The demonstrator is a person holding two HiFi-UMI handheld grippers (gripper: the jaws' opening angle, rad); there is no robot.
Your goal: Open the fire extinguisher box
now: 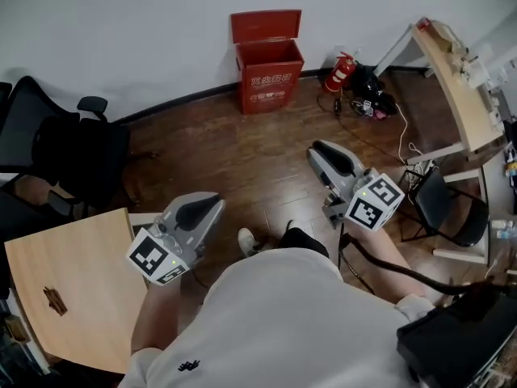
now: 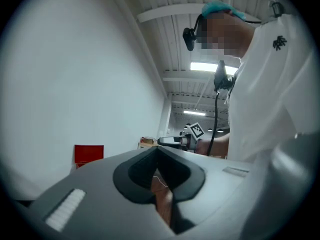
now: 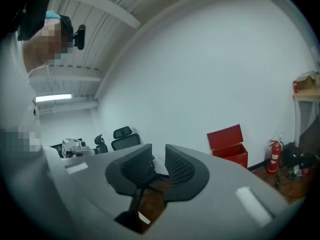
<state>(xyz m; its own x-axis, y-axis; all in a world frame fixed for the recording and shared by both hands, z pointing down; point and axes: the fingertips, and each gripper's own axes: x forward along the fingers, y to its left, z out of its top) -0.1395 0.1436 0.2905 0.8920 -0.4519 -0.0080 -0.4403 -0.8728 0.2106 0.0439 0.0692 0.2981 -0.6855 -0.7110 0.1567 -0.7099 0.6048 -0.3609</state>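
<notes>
- Fire extinguisher box (image 1: 268,78): red, on the wood floor (image 1: 234,156) against the white wall. Its lid (image 1: 266,25) stands raised, leaning back on the wall, so the box is open at the top.
- Fire extinguisher (image 1: 340,73): red, just right of the box, also at the wall. A tangle of black cables (image 1: 370,97) lies a little further right of the box.
- Black office chair (image 1: 56,148): well to the left of the box.
- Light wooden bench (image 1: 77,285): well apart from the box, on the near left.
- Left tongs (image 2: 156,151): tips pressed together, nothing between them. Only a sliver of floor shows lower down between the pads. Held level, well short of the box, on its near left side.
- Right tongs (image 3: 159,151): slightly spread with a narrow gap between the pads, pinching nothing. Well short of the box, on its near right side. The box shows to the right of these tongs in the right gripper view.
- Neither tong touches the box.
</notes>
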